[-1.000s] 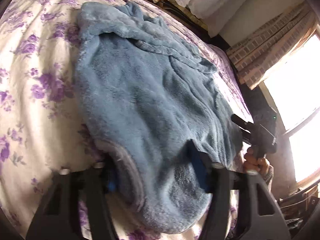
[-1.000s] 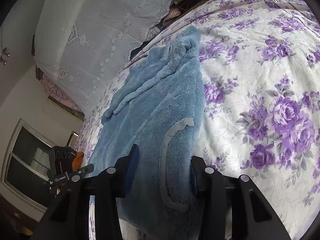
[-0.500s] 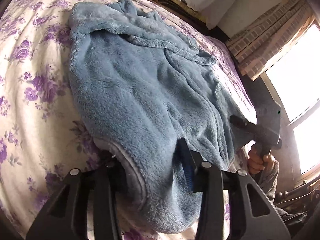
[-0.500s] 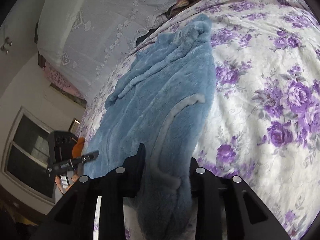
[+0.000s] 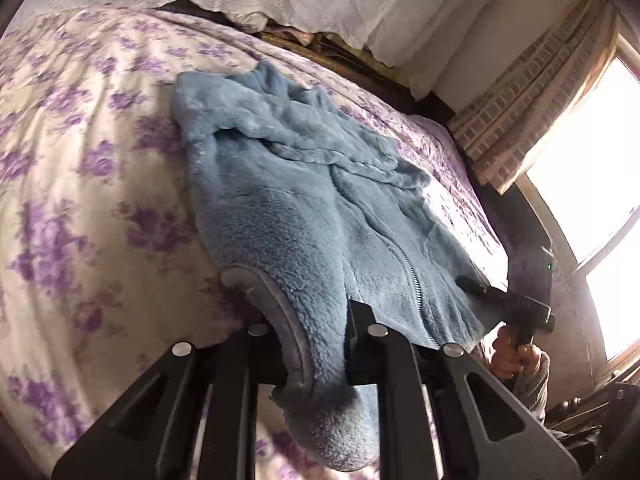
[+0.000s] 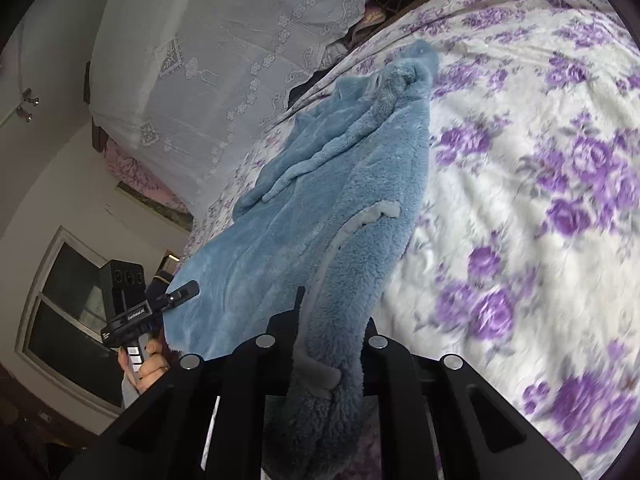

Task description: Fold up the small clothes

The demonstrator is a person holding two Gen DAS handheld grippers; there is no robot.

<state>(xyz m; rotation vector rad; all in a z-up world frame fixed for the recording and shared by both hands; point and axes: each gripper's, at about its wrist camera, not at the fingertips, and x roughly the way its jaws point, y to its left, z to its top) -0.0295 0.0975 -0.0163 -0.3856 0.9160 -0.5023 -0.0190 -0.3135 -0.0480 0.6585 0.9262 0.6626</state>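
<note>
Purple-flowered bedspread is the backdrop, with a fluffy blue jacket lying lengthwise from near the pillow end down to the near edge of the bed. A second ago both sets of jaws were spread around its hem corners. Now the left gripper is clamped on one corner and the right gripper is closing on the other, pads already biting fleece. Hem's lifted some, so I'd guess the fold toward the collar comes next.

Left gripper, right gripper: matte black angular finger frames, silver round screw heads, triangular cut-outs. Hand at 4 o'clock: grey knit sleeve.
</note>
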